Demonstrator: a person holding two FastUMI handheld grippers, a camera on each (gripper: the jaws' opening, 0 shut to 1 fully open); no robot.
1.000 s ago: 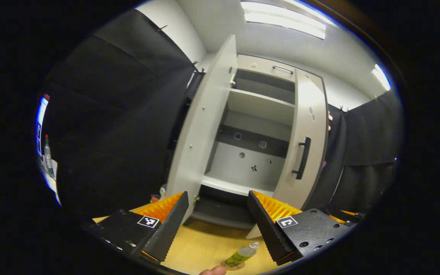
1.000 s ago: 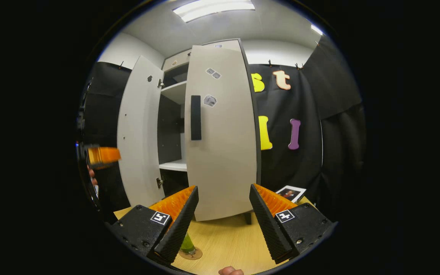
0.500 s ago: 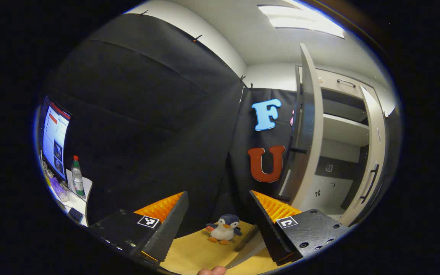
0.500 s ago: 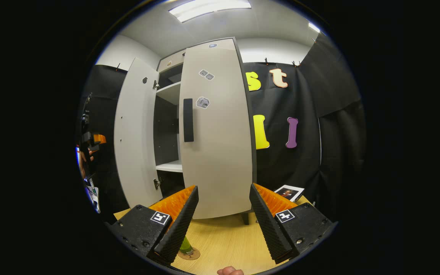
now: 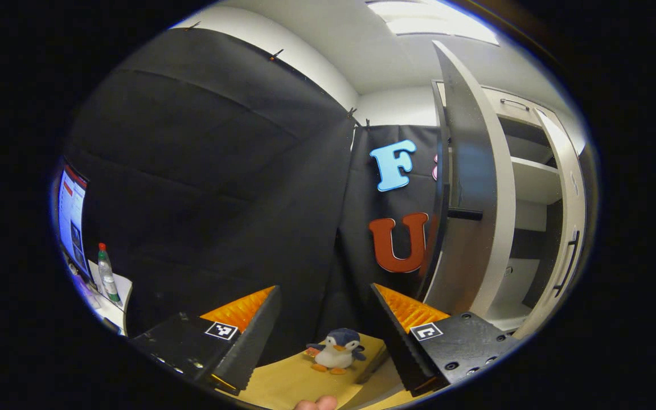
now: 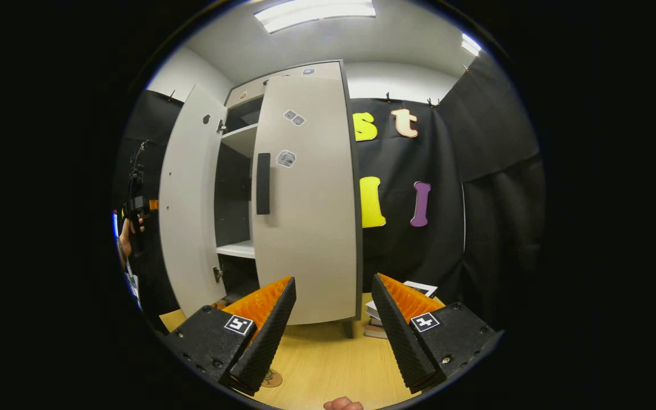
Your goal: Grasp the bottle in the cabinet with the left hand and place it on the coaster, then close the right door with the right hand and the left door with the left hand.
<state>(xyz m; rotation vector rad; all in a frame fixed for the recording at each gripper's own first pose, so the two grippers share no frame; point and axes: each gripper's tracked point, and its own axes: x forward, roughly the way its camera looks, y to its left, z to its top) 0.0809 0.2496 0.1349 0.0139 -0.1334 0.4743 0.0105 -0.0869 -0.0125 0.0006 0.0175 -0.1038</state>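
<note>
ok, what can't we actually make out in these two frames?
- Bottle on coaster, right gripper view: the right gripper's own finger covers the bottle.
- Cabinet's lower shelf, right gripper view: mostly behind the right door.
- Left door's front and handle, left gripper view: seen nearly edge-on.
- Left gripper, right gripper view: too small to judge.

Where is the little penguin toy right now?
In the left gripper view the penguin toy sits on the wooden table, low in the middle between the left gripper's own fingers, just left of the open left door.
</note>
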